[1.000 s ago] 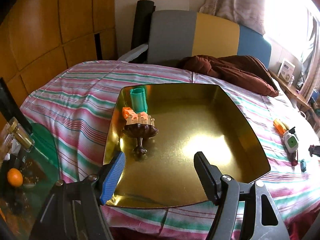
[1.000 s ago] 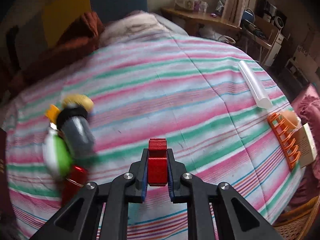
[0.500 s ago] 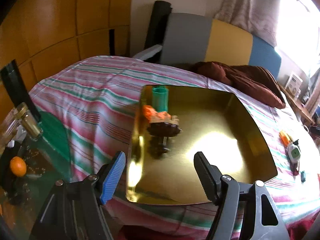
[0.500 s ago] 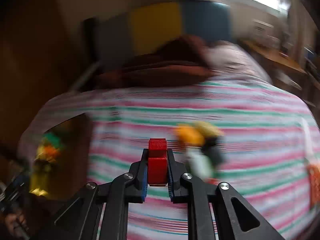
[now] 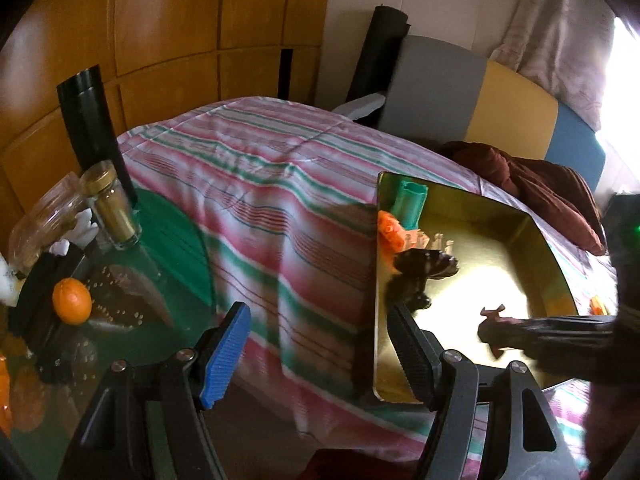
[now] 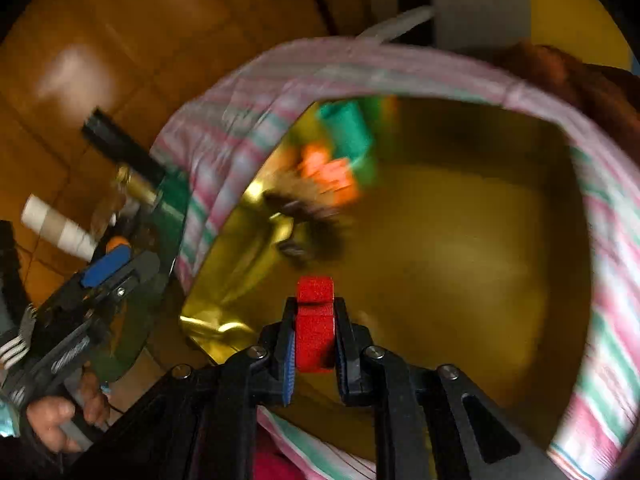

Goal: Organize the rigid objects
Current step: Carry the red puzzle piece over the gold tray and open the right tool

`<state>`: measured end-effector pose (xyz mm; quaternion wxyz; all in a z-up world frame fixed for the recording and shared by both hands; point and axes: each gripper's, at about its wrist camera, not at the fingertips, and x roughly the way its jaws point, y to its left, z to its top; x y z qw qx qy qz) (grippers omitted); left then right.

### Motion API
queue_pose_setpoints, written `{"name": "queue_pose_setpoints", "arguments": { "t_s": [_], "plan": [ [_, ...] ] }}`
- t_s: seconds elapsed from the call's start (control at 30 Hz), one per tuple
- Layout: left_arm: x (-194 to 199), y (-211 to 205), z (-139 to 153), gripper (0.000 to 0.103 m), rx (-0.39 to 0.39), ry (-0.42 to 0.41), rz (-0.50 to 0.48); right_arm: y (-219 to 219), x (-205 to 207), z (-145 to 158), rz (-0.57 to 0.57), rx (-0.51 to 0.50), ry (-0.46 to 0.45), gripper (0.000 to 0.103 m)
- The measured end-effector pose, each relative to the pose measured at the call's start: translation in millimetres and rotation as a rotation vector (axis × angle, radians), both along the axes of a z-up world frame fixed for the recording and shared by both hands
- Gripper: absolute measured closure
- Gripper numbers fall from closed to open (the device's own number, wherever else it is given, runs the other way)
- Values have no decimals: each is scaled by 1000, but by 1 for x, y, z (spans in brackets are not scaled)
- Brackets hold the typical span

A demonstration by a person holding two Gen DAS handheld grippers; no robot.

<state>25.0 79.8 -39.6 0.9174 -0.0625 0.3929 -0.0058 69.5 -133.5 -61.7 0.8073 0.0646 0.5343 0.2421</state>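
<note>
A gold tray (image 5: 516, 240) lies on the striped bed. It holds a teal cup (image 5: 410, 204), an orange toy (image 5: 390, 234) and a dark brown pedestal dish (image 5: 424, 266). My right gripper (image 6: 314, 330) is shut on a red block (image 6: 315, 322) and hovers over the near part of the tray (image 6: 480, 272). It also enters the left wrist view from the right (image 5: 544, 336). My left gripper (image 5: 320, 350) is open and empty, off the tray's left edge, over the bed's side.
A glass side table (image 5: 120, 288) at left carries a black flask (image 5: 92, 128), a gold-lidded jar (image 5: 112, 208) and an orange (image 5: 71, 301). A brown blanket (image 5: 532, 184) lies past the tray. Wooden panels stand behind.
My right gripper swung left with the red block, from the open bedspread to above the tray. My left gripper shifted left, so the tray now sits at its right.
</note>
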Motion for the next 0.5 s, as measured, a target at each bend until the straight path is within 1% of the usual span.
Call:
{"name": "queue_pose_setpoints", "arguments": {
  "t_s": [0.07,0.13,0.17,0.23,0.4,0.5],
  "plan": [
    [-1,1,-1,32,-3,-1,2,24,8,-9,16,14,16,89],
    [0,3,-2,32,-8,2,6,32,15,-13,17,39,29,88],
    [0,4,-2,32,-7,2,9,35,19,-15,19,51,34,81],
    [0,5,-3,32,-4,1,13,39,25,-20,5,80,65,73],
    [1,8,-6,32,-13,10,16,27,20,-14,-26,86,48,73],
    [0,5,-4,32,-20,7,5,16,15,-6,-54,57,9,73]
  ]
}}
